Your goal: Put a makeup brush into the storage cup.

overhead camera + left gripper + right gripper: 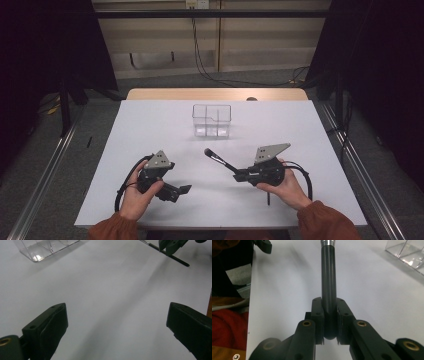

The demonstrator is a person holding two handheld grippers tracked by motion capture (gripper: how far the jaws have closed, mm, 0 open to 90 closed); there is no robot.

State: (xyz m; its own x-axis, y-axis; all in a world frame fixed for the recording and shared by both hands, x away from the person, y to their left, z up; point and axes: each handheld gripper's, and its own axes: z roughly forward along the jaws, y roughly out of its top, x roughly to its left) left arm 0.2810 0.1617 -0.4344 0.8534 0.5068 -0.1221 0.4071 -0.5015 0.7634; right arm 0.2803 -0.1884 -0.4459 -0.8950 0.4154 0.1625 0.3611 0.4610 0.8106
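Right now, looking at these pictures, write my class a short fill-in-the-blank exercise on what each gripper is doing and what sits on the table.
1. The right gripper is shut on a black ____.
2. The left gripper's jaws stand ____, with nothing between them.
3. The clear container stands on the white table, farther from the person than both grippers, and is made of ____ plastic.

Missing words: pen; open; clear

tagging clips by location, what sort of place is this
Most likely a lab recording station, not a home: a bare white table ringed by black curtains, with metal floor rails and loose cables behind. A clear plastic organizer is the lone prop.
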